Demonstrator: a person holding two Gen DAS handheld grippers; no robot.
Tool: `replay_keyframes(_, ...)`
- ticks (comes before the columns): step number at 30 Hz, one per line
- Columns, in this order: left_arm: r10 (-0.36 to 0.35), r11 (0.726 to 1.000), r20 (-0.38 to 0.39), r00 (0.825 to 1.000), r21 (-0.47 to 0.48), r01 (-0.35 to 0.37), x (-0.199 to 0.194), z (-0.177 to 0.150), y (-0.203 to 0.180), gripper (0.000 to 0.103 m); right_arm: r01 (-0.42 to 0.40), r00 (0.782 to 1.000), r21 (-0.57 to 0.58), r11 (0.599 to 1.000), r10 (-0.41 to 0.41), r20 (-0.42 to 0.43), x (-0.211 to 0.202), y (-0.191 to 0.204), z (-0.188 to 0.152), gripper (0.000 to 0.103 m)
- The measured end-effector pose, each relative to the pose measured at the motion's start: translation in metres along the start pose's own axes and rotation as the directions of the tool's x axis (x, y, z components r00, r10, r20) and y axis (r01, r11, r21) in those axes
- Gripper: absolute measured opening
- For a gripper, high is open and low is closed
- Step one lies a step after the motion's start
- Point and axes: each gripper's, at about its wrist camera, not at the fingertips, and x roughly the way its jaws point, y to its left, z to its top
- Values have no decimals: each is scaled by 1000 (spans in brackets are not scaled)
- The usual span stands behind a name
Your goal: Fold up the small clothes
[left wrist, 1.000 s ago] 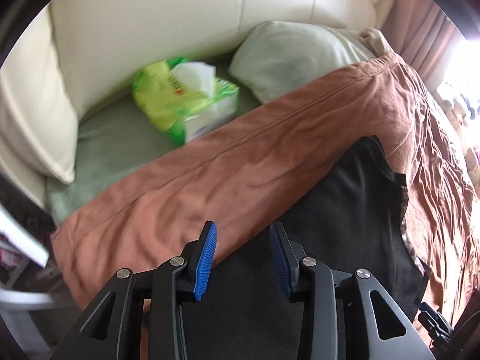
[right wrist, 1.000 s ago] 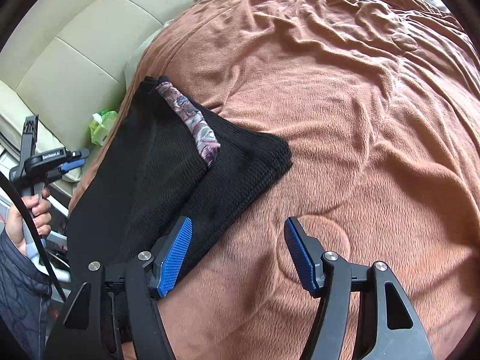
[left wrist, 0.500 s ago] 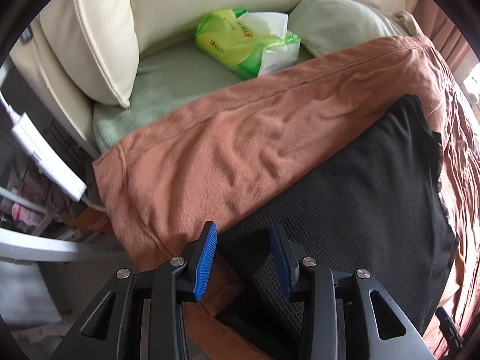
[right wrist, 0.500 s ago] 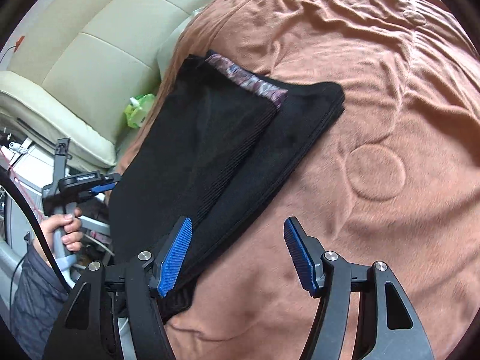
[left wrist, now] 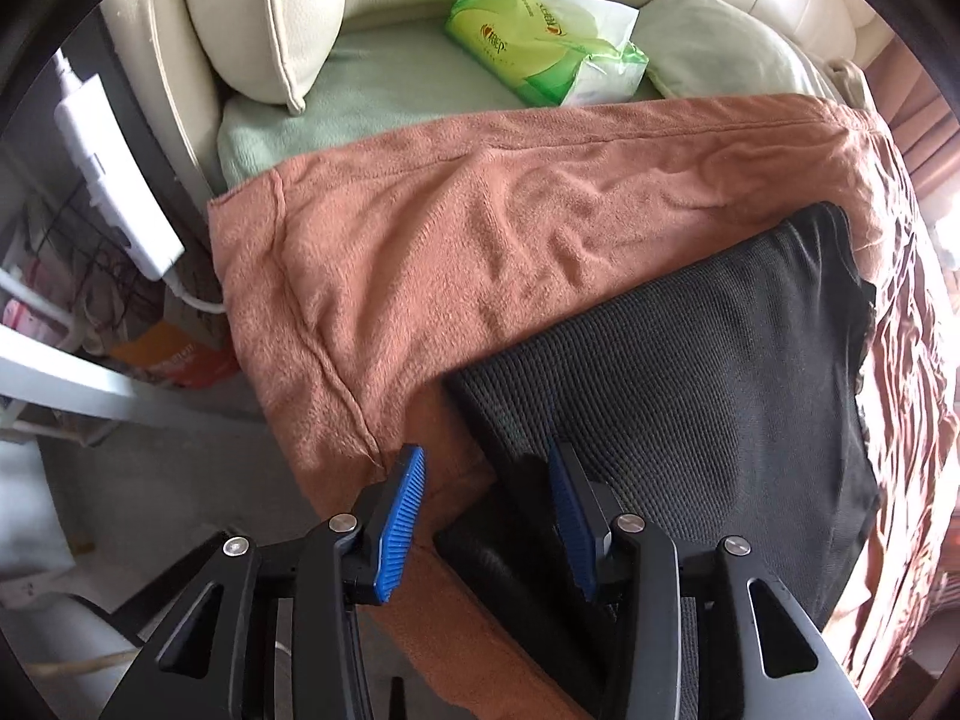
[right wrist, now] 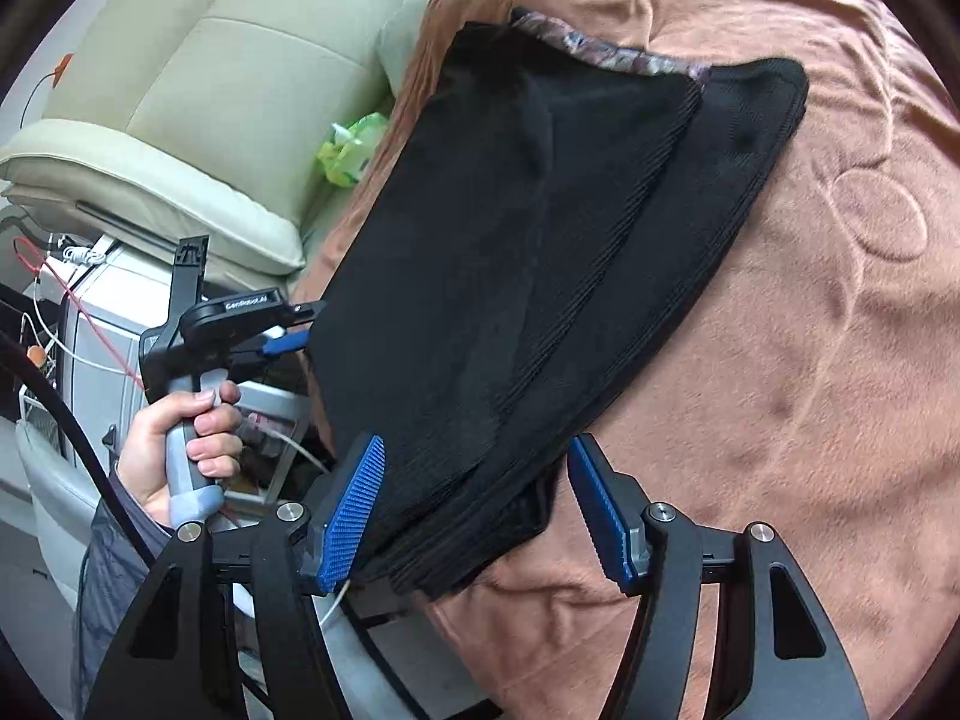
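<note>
A folded black knit garment (left wrist: 690, 360) lies on the brown blanket (left wrist: 480, 240), its near end hanging over the bed's edge. A patterned purple-grey band (right wrist: 600, 54) shows along its far edge. My left gripper (left wrist: 486, 516) points steeply down over the garment's left near corner. Its jaws are opening, and the black corner lies between them without the pads pressing on it. My right gripper (right wrist: 477, 516) stands open astride the garment's (right wrist: 510, 270) other near corner, pads apart from the cloth. In the right wrist view a hand (right wrist: 180, 450) holds the left gripper (right wrist: 288, 343) beside the garment's left edge.
A green tissue pack (left wrist: 540, 42) and a pale pillow (left wrist: 720, 48) lie by the cream leather headboard (left wrist: 270, 12) beyond the blanket. A white power strip (left wrist: 114, 168), cables and floor clutter sit left of the bed's edge. The brown blanket (right wrist: 840, 300) stretches on to the right.
Both grippers have moved back along the garment to its near end at the bed's edge. The left one has sunk and rolled, and its jaws have widened slightly.
</note>
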Motion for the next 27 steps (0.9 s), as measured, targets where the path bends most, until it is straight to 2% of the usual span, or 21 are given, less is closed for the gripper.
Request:
replay_keyframes(3,-32,999,9,999,-32,32,0,-3,2,44,18,999,-4,1000,-18,-29,11,1,1,52)
replay_keyframes(4,-46,998,13,999,-37,46,0,-4,2,38,28,999,-3,1000,-28,-35,14,1,3,49)
replay_keyframes(5,-61,997,19,998,-37,62,0,-6,0,26,38,999,5,999,-38,-38,17,-1,5,44)
replay_keyframes(7,-47,999,39,998,-19,47,-5,-6,-8,17,63,997,5,998,-63,-35,17,-1,7,25)
replay_keyframes(8,-29,1000,51,998,-6,30,-8,-7,-12,13,72,997,0,997,-72,-33,17,-2,7,21)
replay_keyframes(10,-19,1000,71,997,17,18,-15,-6,-17,10,77,997,-19,997,-77,-23,13,0,6,12)
replay_keyframes(13,-18,1000,81,997,23,16,-24,-4,-18,9,85,996,-56,995,-85,-4,6,0,6,8)
replay_keyframes(27,54,996,76,996,70,-59,-39,-28,-13,7,127,992,-98,987,-128,-3,9,20,0,8)
